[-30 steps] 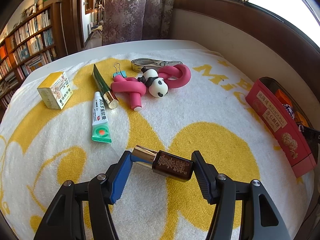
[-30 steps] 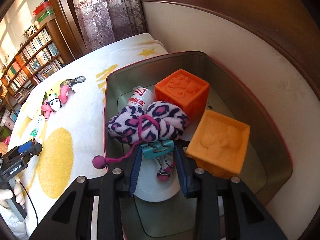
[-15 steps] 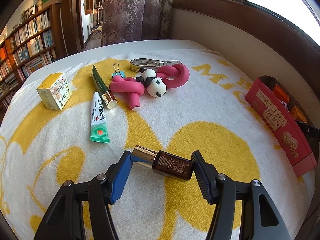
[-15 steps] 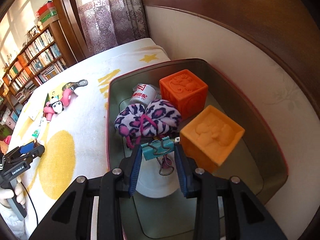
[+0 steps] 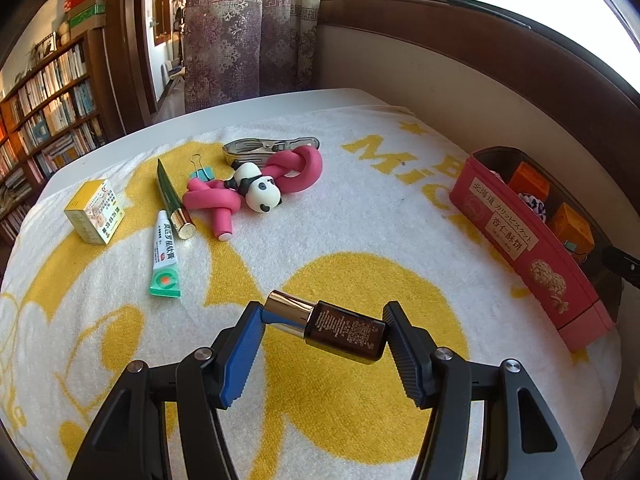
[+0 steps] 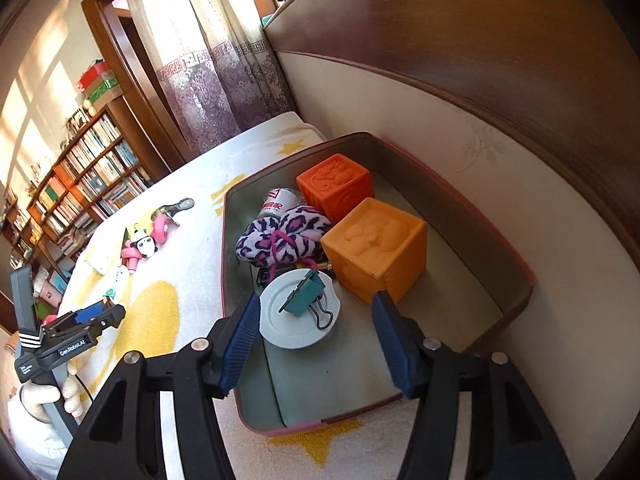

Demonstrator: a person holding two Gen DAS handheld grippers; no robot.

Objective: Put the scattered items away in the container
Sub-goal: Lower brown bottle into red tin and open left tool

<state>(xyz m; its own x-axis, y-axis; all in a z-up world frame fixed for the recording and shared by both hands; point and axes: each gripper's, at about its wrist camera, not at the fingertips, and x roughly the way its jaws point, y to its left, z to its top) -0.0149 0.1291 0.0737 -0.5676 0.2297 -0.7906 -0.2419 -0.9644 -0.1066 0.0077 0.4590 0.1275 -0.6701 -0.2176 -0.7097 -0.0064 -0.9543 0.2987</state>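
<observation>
While left tool [image 5: 322,330] clamps glossy bottle [image 5: 344,330] | right tool [image 6: 316,334] just opened, empty | ridged clip [image 6: 306,294] on disc [image 6: 298,312]

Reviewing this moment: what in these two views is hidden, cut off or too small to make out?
- Left wrist view: most of the tin's inside, hidden by its near wall.
- Right wrist view: a dark item under the plush and the white lid; too little shows to identify it.
- Right wrist view: the bottle in the left tongs, hidden by them.
- Left wrist view: the bottle's label print, too small to read.
</observation>
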